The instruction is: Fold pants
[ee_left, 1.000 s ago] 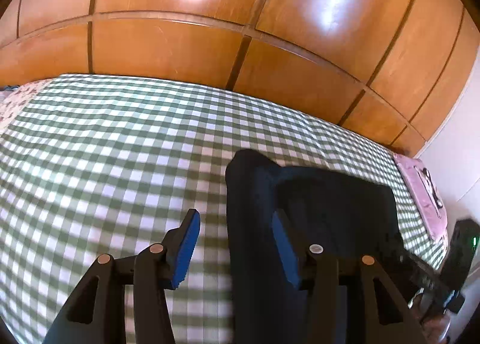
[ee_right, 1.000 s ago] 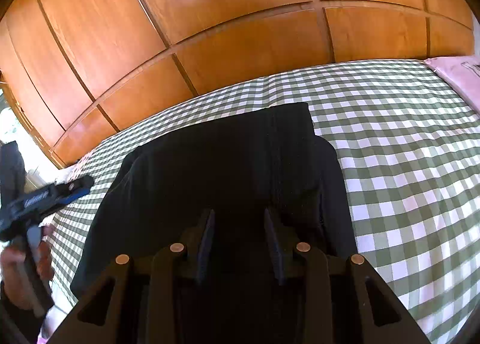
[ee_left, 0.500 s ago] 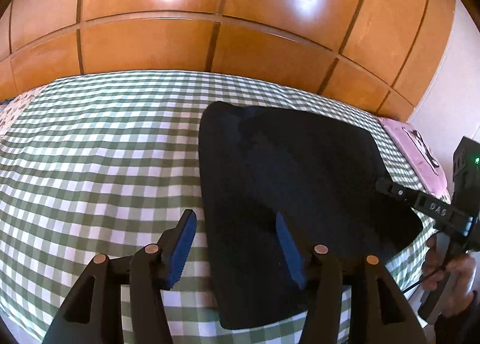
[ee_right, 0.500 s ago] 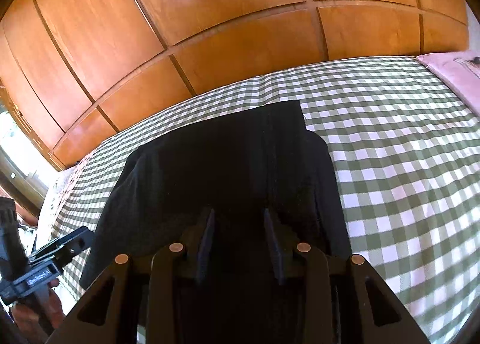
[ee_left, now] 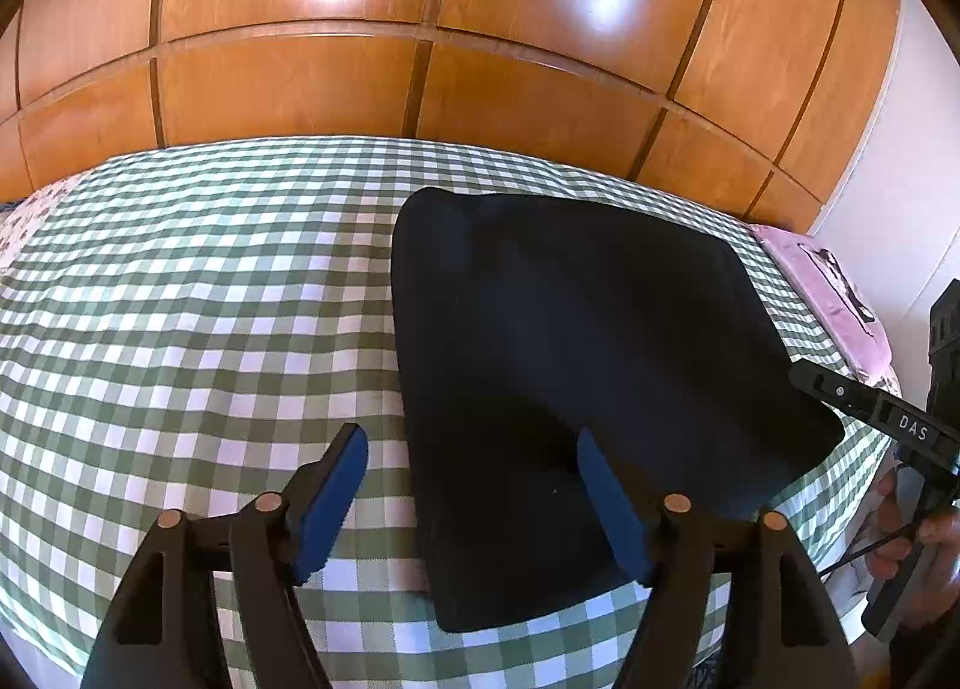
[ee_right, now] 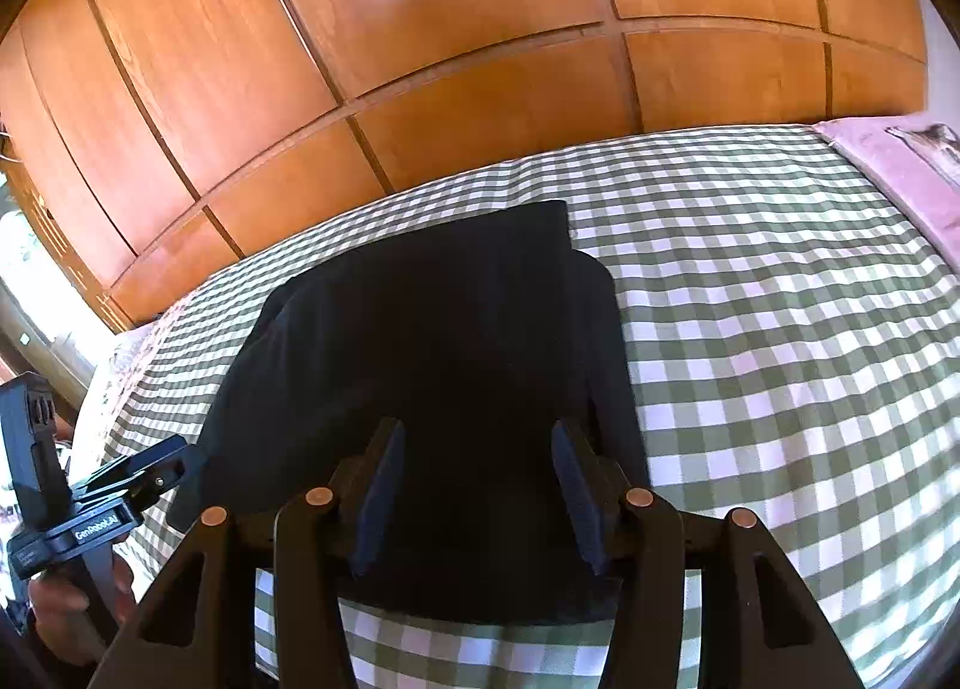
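**Drawn back from the folded pants, nothing held**

Compared with one second ago, a clear retreat of the left gripper. Then low and close, with only part of the dark cloth in sight; now higher and further back, with the whole bundle in the left view. Fingers spread wide in both moments, blue pads apart, nothing between them, only hovering above the near left edge of the cloth.

Much the same for the right gripper, but with a smaller move: pulled back a little, so that a strip of checked cover now shows under the near edge of the cloth. Fingers also apart and gripping nothing, above the near middle of the pants.

As for the pants themselves: lying flat on the green checked bed cover, folded into a compact dark packet, with layers visible on the side toward the wooden wardrobe. Near the front edge of the bed, well apart from the pink pillow. No visible shift of the packet during the retreat.

Probably a sign of the folding being finished, or nearly so. Possibly one more fold or some smoothing left. Hard to tell, because of the very dark cloth.
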`<action>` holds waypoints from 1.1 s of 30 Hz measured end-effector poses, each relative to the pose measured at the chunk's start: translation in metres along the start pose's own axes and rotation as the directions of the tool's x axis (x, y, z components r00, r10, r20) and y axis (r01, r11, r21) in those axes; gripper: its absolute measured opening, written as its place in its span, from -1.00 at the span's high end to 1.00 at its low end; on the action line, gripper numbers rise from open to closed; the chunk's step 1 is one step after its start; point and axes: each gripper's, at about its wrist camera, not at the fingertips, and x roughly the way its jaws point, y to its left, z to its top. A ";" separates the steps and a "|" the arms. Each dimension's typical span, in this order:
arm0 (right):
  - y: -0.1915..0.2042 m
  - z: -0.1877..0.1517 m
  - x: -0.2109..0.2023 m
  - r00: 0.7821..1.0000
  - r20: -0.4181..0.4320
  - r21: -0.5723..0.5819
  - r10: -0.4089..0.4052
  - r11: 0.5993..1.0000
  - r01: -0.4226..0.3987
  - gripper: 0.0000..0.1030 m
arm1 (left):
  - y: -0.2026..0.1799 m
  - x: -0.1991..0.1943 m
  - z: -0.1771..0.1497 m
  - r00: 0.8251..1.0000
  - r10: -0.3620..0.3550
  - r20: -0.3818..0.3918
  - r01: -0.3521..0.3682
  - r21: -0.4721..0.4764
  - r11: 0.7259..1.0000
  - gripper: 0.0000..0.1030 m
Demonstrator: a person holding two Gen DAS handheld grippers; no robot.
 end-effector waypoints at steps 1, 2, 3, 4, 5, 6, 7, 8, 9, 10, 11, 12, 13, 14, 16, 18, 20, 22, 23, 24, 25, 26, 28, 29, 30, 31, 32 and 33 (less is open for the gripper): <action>-0.002 -0.001 0.000 1.000 -0.005 0.002 -0.010 1.000 0.010 -0.04 | 0.002 0.000 -0.002 1.000 -0.009 -0.003 0.009 -0.009 1.000 -0.49; -0.005 -0.003 0.000 1.000 -0.013 0.012 -0.015 1.000 0.015 -0.06 | 0.006 0.000 -0.003 1.000 -0.027 -0.007 0.027 -0.024 0.999 -0.50; -0.010 -0.005 0.001 1.000 -0.024 0.029 -0.008 1.000 0.009 -0.06 | 0.009 -0.001 -0.004 0.999 -0.043 -0.011 0.043 -0.036 0.998 -0.53; -0.015 -0.007 0.000 1.000 -0.027 0.045 0.009 0.999 -0.008 -0.06 | 0.013 -0.001 -0.005 0.998 -0.063 -0.016 0.062 -0.050 0.997 -0.56; -0.016 -0.009 0.000 0.999 -0.027 0.049 0.017 0.999 -0.016 -0.06 | 0.018 0.000 -0.006 0.996 -0.085 -0.022 0.083 -0.066 0.994 -0.58; -0.019 -0.010 -0.001 0.999 -0.029 0.053 0.033 0.998 -0.031 -0.06 | 0.026 0.001 -0.007 0.992 -0.121 -0.032 0.117 -0.099 0.988 -0.61; -0.021 -0.011 -0.001 0.999 -0.034 0.058 0.042 0.998 -0.040 -0.07 | 0.032 0.002 -0.008 0.989 -0.145 -0.037 0.139 -0.127 0.982 -0.61; -0.022 -0.010 -0.001 0.998 -0.036 0.065 0.048 0.997 -0.045 -0.07 | 0.038 0.002 -0.008 0.985 -0.167 -0.040 0.159 -0.158 0.974 -0.61; -0.024 -0.010 -0.001 0.998 -0.035 0.076 0.056 0.996 -0.054 -0.07 | 0.046 0.003 -0.007 0.980 -0.195 -0.036 0.184 -0.200 0.962 -0.61; -0.026 -0.010 -0.001 0.997 -0.037 0.083 0.066 0.995 -0.063 -0.10 | 0.051 0.003 -0.007 0.976 -0.214 -0.027 0.202 -0.227 0.953 -0.62; -0.027 -0.010 0.000 0.996 -0.040 0.084 0.076 0.994 -0.072 -0.11 | 0.056 0.002 -0.006 0.973 -0.229 -0.017 0.217 -0.250 0.943 -0.63; -0.028 -0.011 0.000 0.995 -0.042 0.080 0.086 0.993 -0.083 -0.12 | 0.061 0.001 -0.004 0.969 -0.245 -0.006 0.234 -0.276 0.932 -0.65; -0.028 -0.012 0.000 0.995 -0.042 0.079 0.091 0.993 -0.088 -0.12 | 0.064 0.001 -0.003 0.967 -0.254 0.002 0.244 -0.291 0.925 -0.66; -0.028 -0.013 -0.001 0.995 -0.043 0.082 0.095 0.992 -0.091 -0.12 | 0.067 0.001 -0.001 0.965 -0.264 0.008 0.254 -0.304 0.918 -0.66; -0.028 -0.015 -0.004 0.994 -0.042 0.091 0.104 0.991 -0.100 -0.12 | 0.068 0.003 0.000 0.961 -0.276 0.003 0.263 -0.315 0.912 -0.66; -0.030 -0.020 -0.010 0.994 -0.041 0.099 0.103 0.990 -0.098 -0.13 | 0.068 0.006 0.002 0.960 -0.281 -0.008 0.264 -0.318 0.911 -0.66; -0.035 -0.024 -0.013 0.995 -0.044 0.107 0.090 0.991 -0.085 -0.13 | 0.066 0.009 0.004 0.960 -0.280 -0.021 0.260 -0.310 0.914 -0.67; -0.043 -0.031 -0.016 0.997 -0.050 0.122 0.054 0.991 -0.048 -0.14 | 0.063 0.014 0.006 0.961 -0.273 -0.038 0.250 -0.302 0.920 -0.67; -0.048 -0.035 -0.015 0.996 -0.057 0.139 0.069 0.988 -0.060 -0.15 | 0.061 0.015 0.006 0.961 -0.274 -0.045 0.249 -0.297 0.922 -0.67; -0.051 -0.038 -0.016 0.995 -0.054 0.156 0.080 0.985 -0.070 -0.15 | 0.059 0.017 0.008 0.961 -0.273 -0.051 0.247 -0.292 0.924 -0.67; -0.052 -0.040 -0.016 0.995 -0.052 0.162 0.084 0.984 -0.075 -0.13 | 0.056 0.019 0.009 0.962 -0.267 -0.057 0.241 -0.282 0.928 -0.67; -0.051 -0.041 -0.017 0.995 -0.050 0.158 0.084 0.984 -0.075 -0.08 | 0.054 0.022 0.010 0.963 -0.262 -0.062 0.236 -0.274 0.933 -0.67; -0.044 -0.041 -0.018 0.998 -0.048 0.110 0.041 0.993 -0.036 0.17 | 0.049 0.027 0.011 0.963 -0.257 -0.080 0.229 -0.262 0.938 -0.67; -0.041 -0.040 -0.019 0.998 -0.049 0.099 0.034 0.995 -0.029 0.22 | 0.046 0.027 0.011 0.962 -0.259 -0.084 0.230 -0.261 0.938 -0.67; -0.039 -0.037 -0.022 0.998 -0.047 0.088 0.031 0.996 -0.027 0.29 | 0.043 0.026 0.011 0.962 -0.259 -0.080 0.232 -0.252 0.939 -0.67; -0.038 -0.034 -0.025 0.998 -0.043 0.082 0.035 0.996 -0.031 0.31 | 0.040 0.025 0.011 0.964 -0.254 -0.079 0.230 -0.233 0.945 -0.67; -0.039 -0.033 -0.026 0.998 -0.045 0.074 0.041 0.997 -0.038 0.32 | 0.035 0.025 0.011 0.970 -0.227 -0.091 0.206 -0.198 0.958 -0.67; -0.042 -0.033 -0.024 0.998 -0.058 0.066 0.034 0.997 -0.030 0.32 | 0.033 0.028 0.010 0.972 -0.209 -0.105 0.187 -0.183 0.965 -0.75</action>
